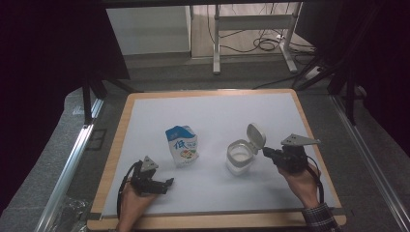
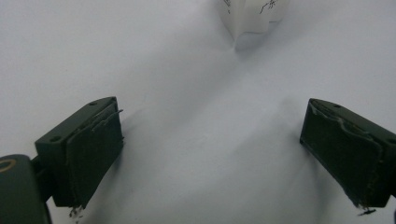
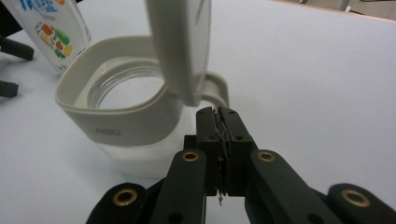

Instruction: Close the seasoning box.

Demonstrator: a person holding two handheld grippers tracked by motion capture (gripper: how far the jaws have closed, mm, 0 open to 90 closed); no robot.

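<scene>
Jar (image 1: 239,157) with its hinged lid (image 1: 255,135) raised stands on the white table (image 1: 217,111), just right of a milk carton (image 1: 183,145). Right gripper (image 1: 267,152), jaws together and empty, sits beside the lid. Left gripper (image 1: 168,182), jaws apart, rests below-left of the carton.

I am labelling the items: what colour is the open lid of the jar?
The lid is light grey-beige, matching the jar's collar; the right gripper view shows it best.
</scene>
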